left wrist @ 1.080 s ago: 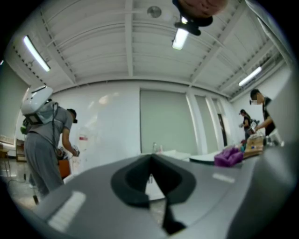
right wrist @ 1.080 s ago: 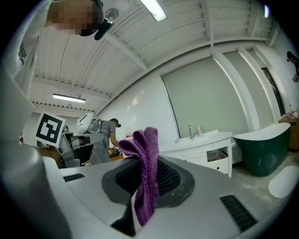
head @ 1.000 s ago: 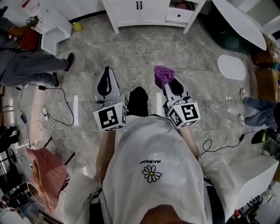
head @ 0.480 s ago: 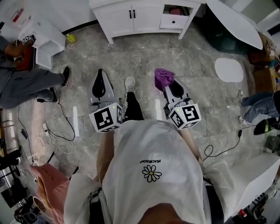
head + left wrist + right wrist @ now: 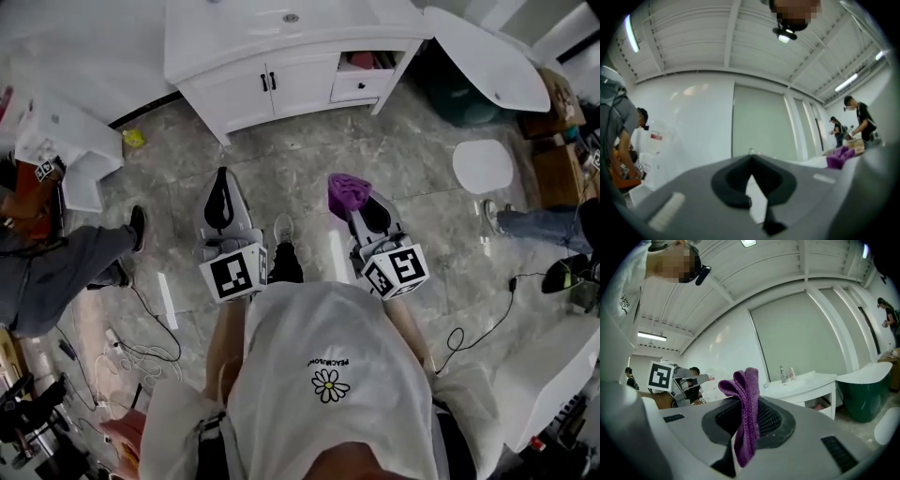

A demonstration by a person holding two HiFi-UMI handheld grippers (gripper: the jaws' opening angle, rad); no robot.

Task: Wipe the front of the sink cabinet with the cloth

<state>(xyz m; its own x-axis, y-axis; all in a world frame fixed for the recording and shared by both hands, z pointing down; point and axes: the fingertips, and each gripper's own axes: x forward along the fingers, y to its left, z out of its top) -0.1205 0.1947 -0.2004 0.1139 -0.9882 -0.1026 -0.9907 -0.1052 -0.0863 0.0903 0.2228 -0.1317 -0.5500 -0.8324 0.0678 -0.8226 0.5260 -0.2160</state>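
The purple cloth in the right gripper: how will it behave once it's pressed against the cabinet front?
Likely floppy: the cloth folds over itself and hangs limp between the fingers pinching it. Probably light, since that pinch alone holds it up. Its fuzzy weave should grip rather than slip on the cabinet.

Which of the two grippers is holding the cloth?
The right gripper, shut on the purple cloth; the left gripper is shut with nothing between its jaws.

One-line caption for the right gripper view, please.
Right gripper clamps the purple cloth, facing the white sink cabinet some way ahead.
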